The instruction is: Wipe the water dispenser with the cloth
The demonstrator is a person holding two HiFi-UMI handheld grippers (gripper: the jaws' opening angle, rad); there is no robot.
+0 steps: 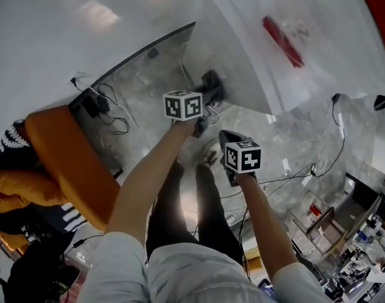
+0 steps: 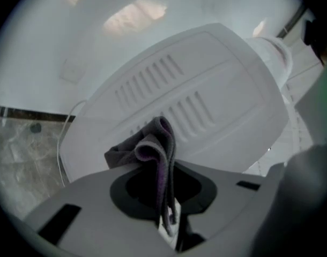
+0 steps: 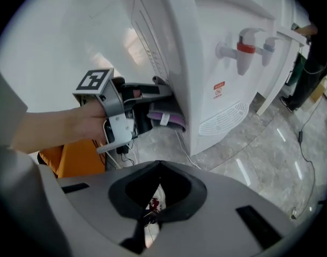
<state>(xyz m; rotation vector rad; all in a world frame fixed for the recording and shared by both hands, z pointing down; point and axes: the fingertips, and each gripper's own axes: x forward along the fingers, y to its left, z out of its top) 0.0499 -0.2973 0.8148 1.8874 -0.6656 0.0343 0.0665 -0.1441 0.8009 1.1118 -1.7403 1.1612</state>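
Grey marbled floor (image 1: 148,74) and a white wall (image 1: 47,30) surround the white water dispenser (image 3: 217,63), whose top is cut off in the head view. Its dark, purple-lined cloth (image 2: 153,146) is folded over and pinched in the left gripper (image 2: 170,221), whose jaws are clamped on its lower end. The loop stands just before the dispenser's vented panel; contact is hard to judge there. Seen from the right gripper view, the cloth lies against the dispenser's lower left edge. Nearer, the right gripper (image 3: 147,218) has its jaws together on nothing, apart from the dispenser.
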